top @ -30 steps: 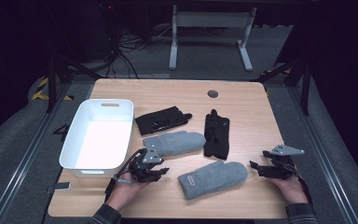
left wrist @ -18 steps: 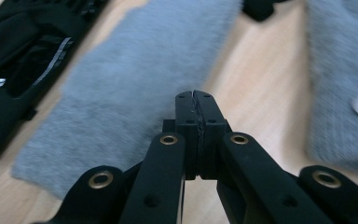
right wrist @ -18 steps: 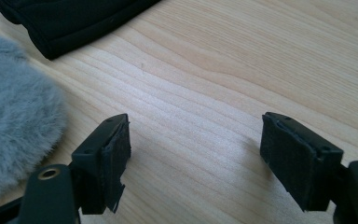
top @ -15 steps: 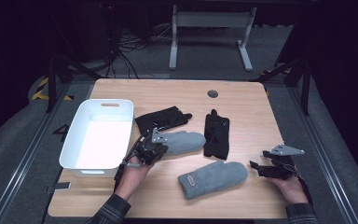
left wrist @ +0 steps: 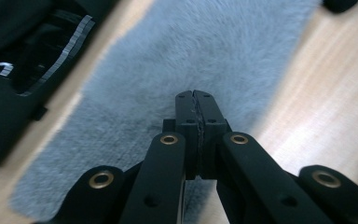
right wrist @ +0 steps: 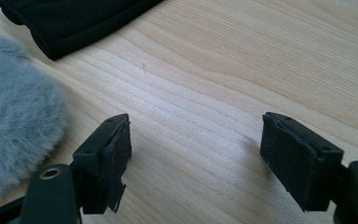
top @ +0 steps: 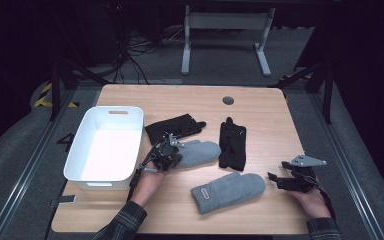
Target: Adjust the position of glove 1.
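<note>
— Since a second ago, what has moved?
— Only the left gripper (top: 166,156): it slid from the worktop's (top: 260,107) near edge up onto the cuff end of the upper grey mitten (top: 197,152), and its fingers have just been closing. They now sit pressed together over the fleece; whether any fabric is pinched between them I cannot tell.
— Where does that mitten lie?
— Mid-worktop, just right of the white bin (top: 107,145), below one black glove (top: 175,127) and left of the other black glove (top: 231,145).
— And the other side?
— The right gripper (top: 292,181) rests near the right edge, fingers wide apart over bare wood, beside the lower grey mitten (top: 227,191).
</note>
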